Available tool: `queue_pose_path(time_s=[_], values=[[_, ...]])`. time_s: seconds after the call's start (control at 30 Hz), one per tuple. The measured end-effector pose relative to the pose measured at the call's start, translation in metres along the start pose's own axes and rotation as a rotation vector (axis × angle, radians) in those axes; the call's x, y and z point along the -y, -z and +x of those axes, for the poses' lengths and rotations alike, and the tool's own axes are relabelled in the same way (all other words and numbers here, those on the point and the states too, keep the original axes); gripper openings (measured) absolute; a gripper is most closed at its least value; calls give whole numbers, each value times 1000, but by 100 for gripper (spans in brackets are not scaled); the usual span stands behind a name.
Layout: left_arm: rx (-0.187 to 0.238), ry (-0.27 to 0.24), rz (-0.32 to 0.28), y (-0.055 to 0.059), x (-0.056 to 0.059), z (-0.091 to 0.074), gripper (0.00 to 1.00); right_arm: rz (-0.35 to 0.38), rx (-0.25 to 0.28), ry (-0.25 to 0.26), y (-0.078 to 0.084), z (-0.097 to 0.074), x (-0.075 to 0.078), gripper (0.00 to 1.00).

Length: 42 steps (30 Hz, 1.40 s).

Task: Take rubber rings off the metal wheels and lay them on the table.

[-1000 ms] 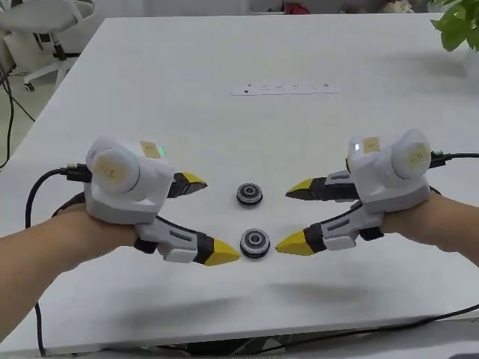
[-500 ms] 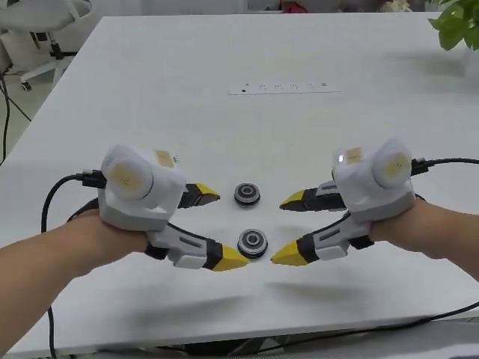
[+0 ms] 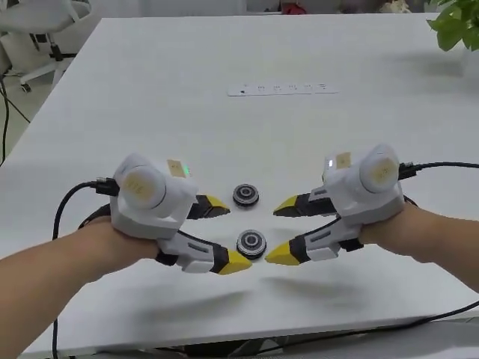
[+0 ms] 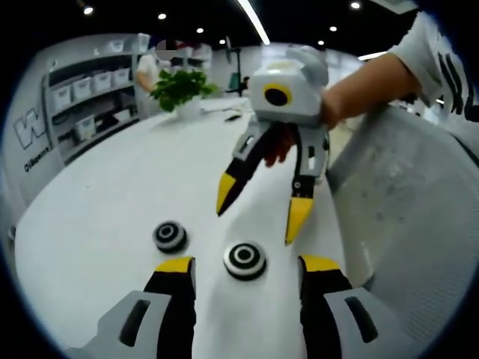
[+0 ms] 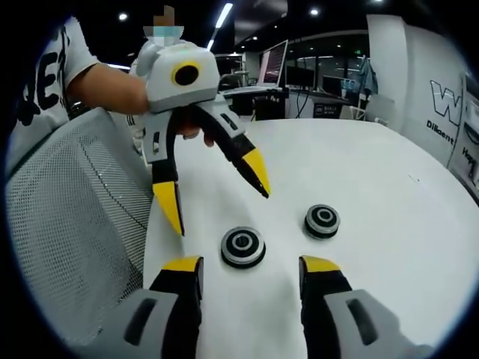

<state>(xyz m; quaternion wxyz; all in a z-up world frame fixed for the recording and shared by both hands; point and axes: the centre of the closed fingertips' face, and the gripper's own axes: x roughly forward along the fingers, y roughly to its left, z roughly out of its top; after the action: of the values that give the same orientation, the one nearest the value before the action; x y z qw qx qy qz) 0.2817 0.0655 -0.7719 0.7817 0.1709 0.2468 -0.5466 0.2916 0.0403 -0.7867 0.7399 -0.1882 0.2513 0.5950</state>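
surface: broad white matte table (image 3: 150, 90) in a bright office room.
background: white swivel chair (image 3: 45, 19) past the far left corner; green leafy plant (image 3: 455, 26) at the far right corner; flat white power strip (image 3: 283, 88) lies on the table, well beyond the work.
near wheel (image 3: 252, 243): small round metal wheel, lying flat close to the table's front edge, with a black rubber ring (image 5: 225, 249) seated around its rim.
far wheel (image 3: 247, 195): second small metal wheel of the same kind, just beyond the near wheel and apart from it, also flat, its dark ring on.
left gripper (image 3: 233, 233): white hand-held body, black jaws, yellow tips. Jaws spread wide, holding nothing. Tips point right, just left of the two wheels. In the left gripper view the near wheel lies just ahead, between the tips.
right gripper (image 3: 274, 232): same build, facing the left gripper from the other side of the wheels. Jaws wide apart, nothing between them. In the right gripper view the near wheel sits just ahead, between the tips, and the far wheel lies off to the right.
contact: cannot tell whether any tip touches a wheel.
cables: black leads (image 3: 63, 209) trail from both grippers over the table.
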Motion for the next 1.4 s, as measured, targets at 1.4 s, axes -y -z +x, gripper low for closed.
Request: queue_pose_path(time_s=[1.4], values=[[-54, 10, 1, 7, 2, 25, 20, 18, 1, -43, 9, 6, -6, 35]])
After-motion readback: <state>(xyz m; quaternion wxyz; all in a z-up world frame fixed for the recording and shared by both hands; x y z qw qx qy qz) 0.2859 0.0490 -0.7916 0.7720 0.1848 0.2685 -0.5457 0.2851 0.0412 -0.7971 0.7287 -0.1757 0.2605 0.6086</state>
